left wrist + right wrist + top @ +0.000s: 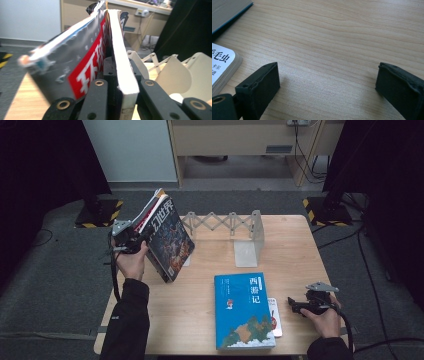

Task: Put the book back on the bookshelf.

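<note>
- L gripper (141, 236) was clamped on a stack of books (167, 237), held tilted above the counter (200, 305), just left of the folding book rack (235, 227).
- In the left gripper view the jaws were pressed together on the books' (100, 57) lower edge: a thick one w/ white page block beside a thinner one w/ red-and-white cover.
- Front cover of the stack was dark w/ large white characters; the top leaned away from the rack, bottom corner near the rack's left end.
- R gripper (296, 306) sat low over the counter, well apart from the rack, on its near right side; jaws were wide apart, nothing btwn them.
- In the right gripper view only bare wood (332, 50) lay btwn the pads.
- Blue book (242, 312) lay flat on the counter, in front of the rack, btwn the two hands.
- Small white book (274, 317) stuck out from under the blue one's right edge, just beside the R gripper.
</note>
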`<action>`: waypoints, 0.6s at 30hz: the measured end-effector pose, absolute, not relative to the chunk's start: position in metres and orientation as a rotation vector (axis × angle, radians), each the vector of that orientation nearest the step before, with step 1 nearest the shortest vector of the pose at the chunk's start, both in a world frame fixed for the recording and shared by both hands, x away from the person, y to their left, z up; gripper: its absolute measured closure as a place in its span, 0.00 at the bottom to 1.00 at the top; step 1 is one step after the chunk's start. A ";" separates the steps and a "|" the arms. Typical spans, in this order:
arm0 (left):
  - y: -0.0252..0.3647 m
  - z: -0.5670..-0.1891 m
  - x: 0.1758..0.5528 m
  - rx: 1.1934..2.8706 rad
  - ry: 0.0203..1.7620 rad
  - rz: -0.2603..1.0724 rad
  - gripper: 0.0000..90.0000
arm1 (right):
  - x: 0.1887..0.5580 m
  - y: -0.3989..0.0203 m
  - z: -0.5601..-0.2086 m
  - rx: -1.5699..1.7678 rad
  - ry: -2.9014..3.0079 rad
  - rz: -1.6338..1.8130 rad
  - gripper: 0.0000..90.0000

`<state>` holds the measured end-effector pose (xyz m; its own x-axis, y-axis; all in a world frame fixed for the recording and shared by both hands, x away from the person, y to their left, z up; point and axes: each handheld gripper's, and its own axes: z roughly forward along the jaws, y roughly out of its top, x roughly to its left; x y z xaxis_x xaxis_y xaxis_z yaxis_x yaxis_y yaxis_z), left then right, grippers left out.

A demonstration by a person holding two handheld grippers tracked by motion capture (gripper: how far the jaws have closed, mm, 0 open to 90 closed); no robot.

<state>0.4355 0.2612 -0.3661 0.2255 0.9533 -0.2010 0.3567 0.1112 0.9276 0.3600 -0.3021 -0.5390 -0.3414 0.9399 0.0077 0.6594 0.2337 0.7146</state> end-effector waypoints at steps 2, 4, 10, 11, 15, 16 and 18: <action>0.259 -0.366 0.433 1.436 1.317 0.725 0.91 | 0.360 -0.302 -0.539 1.466 2.087 0.884 0.06; 0.256 -0.367 0.431 1.425 1.308 0.740 0.91 | 0.360 -0.302 -0.539 1.470 2.088 0.884 0.06; 0.243 -0.364 0.430 1.389 1.257 0.748 0.91 | 0.360 -0.302 -0.539 1.468 2.089 0.885 0.06; 0.241 -0.364 0.432 1.381 1.256 0.745 0.91 | 0.360 -0.302 -0.539 1.468 2.089 0.885 0.06; 0.235 -0.366 0.440 1.344 1.251 0.771 0.91 | 0.360 -0.302 -0.539 1.468 2.089 0.885 0.06; 0.233 -0.367 0.442 1.333 1.250 0.786 0.91 | 0.360 -0.302 -0.539 1.464 2.090 0.885 0.06; 0.232 -0.369 0.445 1.318 1.249 0.805 0.91 | 0.360 -0.302 -0.539 1.467 2.090 0.884 0.06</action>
<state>0.4454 0.2316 -0.3685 0.2144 0.9565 -0.1979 0.2151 0.1514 0.9648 0.3599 -0.3020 -0.5389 -0.3435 0.9391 0.0093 0.6604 0.2345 0.7133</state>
